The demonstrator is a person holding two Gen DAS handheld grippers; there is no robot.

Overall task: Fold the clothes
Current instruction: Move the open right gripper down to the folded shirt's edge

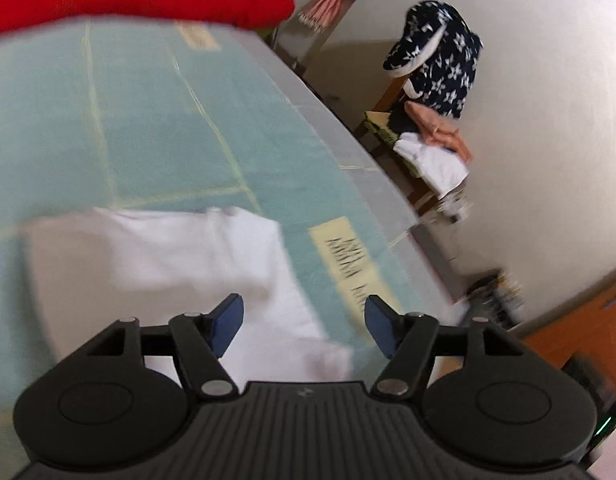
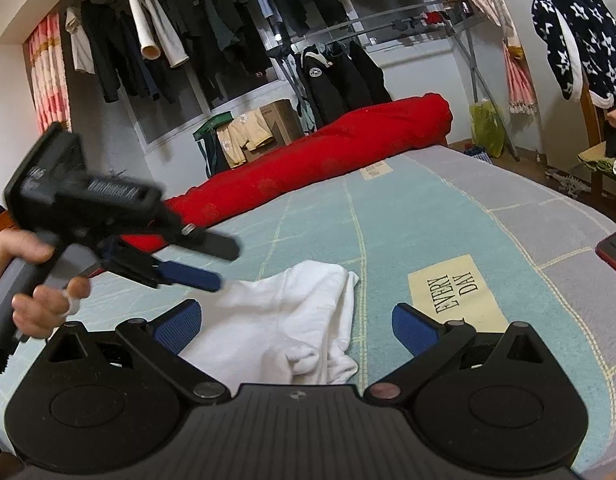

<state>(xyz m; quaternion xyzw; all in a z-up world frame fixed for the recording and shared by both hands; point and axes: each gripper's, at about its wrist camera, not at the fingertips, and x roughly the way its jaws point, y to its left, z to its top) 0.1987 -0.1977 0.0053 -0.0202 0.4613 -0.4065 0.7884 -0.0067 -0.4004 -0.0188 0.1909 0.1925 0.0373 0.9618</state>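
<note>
Right wrist view: soft, light white cotton garment [image 2: 284,320] lies between spread right fingers [image 2: 297,325], unpinched; left fingers [image 1: 304,326] spread, empty. Likely best pinched at a folded edge.

Wide bare stretch of bed cover [image 2: 408,216] beyond and right of the white garment [image 2: 284,316]; open passage there; blocked along the far edge by a long red roll of bedding [image 2: 328,156]; hemmed on the right edge by a red phone [image 2: 614,252] lying on the cover; crowded on the left by the left gripper [image 2: 216,260], held above the garment's left part with jaws apart and empty; floor gap beside the bed [image 1: 348,60] narrowed by a chair heaped with clothes [image 1: 428,148].
</note>
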